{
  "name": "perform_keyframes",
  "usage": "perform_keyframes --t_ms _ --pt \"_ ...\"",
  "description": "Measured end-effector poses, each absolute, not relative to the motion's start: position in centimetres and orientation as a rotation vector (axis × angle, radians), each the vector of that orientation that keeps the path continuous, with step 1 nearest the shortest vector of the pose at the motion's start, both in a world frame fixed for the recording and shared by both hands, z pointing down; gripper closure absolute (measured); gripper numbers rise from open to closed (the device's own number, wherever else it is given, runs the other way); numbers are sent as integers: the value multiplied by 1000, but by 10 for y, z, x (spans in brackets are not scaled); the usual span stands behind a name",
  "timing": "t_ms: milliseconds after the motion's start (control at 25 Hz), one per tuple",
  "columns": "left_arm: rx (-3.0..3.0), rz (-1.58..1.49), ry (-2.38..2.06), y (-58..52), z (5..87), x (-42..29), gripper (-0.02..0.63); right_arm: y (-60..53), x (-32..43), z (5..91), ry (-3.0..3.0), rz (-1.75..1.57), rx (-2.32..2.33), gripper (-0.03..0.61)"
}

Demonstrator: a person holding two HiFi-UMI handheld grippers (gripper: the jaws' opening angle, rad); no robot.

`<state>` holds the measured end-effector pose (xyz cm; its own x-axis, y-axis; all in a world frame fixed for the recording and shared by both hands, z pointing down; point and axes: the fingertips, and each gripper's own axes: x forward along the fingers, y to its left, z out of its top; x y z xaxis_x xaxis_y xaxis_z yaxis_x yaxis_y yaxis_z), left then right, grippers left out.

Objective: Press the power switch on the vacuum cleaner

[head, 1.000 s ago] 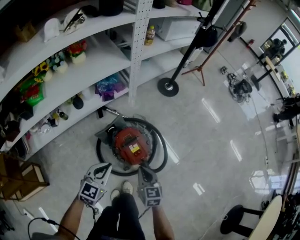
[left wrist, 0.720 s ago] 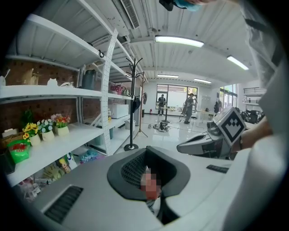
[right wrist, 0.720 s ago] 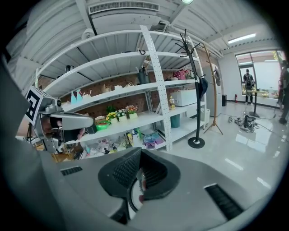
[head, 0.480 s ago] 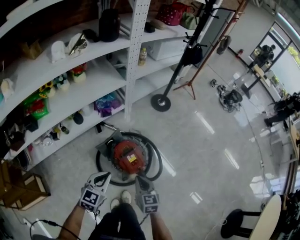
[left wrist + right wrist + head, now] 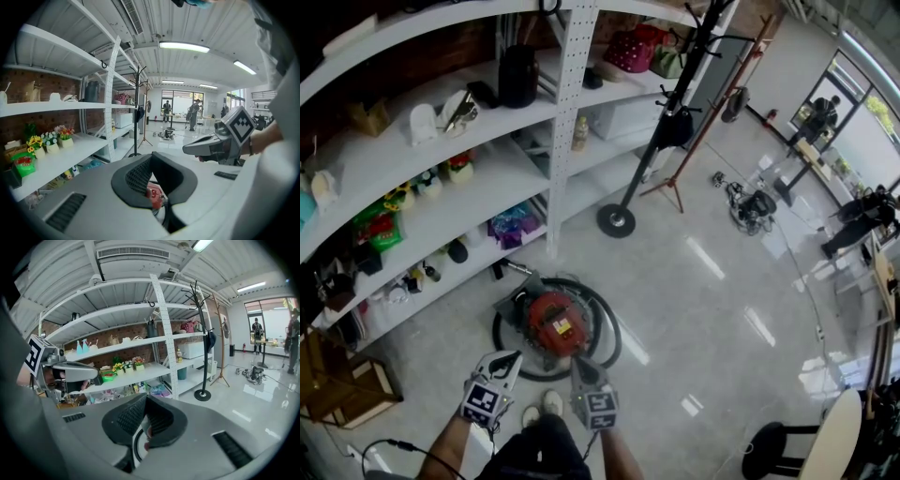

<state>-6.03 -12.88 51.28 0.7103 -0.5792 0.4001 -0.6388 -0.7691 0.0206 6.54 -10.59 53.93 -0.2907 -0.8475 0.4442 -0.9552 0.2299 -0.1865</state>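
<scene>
tools (image 5: 512, 357) (image 5: 580, 362): two; vacuum cleaner (image 5: 554, 323): one

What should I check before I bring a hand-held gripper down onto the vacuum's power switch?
1. Red vacuum cleaner in head view, on the floor: ok.
2. Power switch spotted: cannot tell, too small.
3. Right hand-held gripper empty, jaw tips together: ok.
4. Left hand-held gripper empty, jaw tips together: ok.
5. Black hose coiled around the body, off its top: ok.
6. Gripper touching the vacuum: not ok, both above it.
</scene>
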Motion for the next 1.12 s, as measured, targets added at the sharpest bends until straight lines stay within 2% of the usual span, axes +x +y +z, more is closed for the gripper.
perform_keyframes --t_ms 1120 --pt "2917 493 -961 -108 431 -38 607 -74 85 468 -2290 551 1808 566"
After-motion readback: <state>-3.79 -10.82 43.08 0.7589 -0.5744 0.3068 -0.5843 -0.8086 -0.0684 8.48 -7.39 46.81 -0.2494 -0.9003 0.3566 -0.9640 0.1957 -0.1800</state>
